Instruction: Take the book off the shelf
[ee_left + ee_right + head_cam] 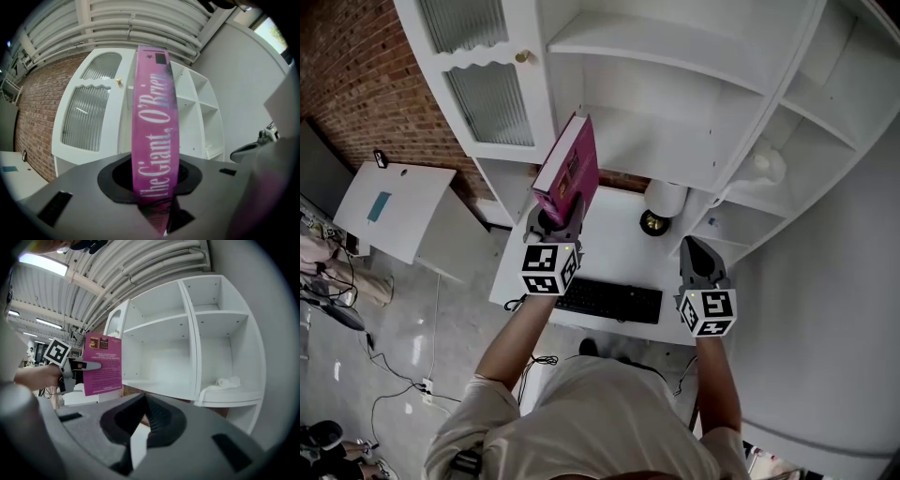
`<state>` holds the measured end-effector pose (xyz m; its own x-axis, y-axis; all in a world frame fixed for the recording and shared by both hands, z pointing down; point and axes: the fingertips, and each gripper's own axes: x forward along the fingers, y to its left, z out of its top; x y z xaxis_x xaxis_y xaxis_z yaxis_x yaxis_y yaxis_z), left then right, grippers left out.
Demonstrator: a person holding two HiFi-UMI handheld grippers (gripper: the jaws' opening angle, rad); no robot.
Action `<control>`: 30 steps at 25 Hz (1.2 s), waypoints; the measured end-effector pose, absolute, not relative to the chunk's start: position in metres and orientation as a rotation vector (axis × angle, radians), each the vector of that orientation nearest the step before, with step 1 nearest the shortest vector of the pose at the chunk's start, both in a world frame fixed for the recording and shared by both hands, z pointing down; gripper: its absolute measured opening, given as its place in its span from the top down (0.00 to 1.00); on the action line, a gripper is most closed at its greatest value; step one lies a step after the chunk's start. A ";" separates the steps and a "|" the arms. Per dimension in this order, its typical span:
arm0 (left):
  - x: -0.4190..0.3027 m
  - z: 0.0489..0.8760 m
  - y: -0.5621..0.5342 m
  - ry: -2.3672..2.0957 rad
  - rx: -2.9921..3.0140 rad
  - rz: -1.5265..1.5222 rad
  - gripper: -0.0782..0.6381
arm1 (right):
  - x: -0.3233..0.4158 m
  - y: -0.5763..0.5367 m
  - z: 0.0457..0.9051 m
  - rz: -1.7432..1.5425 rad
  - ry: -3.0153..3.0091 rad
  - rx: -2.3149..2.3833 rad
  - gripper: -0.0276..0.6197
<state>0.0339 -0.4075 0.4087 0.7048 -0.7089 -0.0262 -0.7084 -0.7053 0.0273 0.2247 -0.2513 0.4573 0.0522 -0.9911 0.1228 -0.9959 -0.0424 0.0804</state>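
One slim magenta book (567, 169) w/ pale spine lettering is off the white shelf unit (675, 131), upright in front of it above the white desk (619, 253). Long axis vertical, spine twd the person. 2 grippers: left gripper (558, 217) clamps the book's lower end; right gripper (694, 246) has jaws together, empty, apart to the side; 1 black keyboard (609, 300) below.
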 end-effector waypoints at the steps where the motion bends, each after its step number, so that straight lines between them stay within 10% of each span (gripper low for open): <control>1: 0.034 0.413 -0.403 -1.207 2.882 -0.049 0.71 | 0.228 -0.249 0.460 0.057 -2.069 2.166 0.95; 30: -0.008 0.493 -0.284 -1.455 2.721 0.067 0.71 | 0.242 -0.180 0.496 0.053 -2.213 2.032 0.95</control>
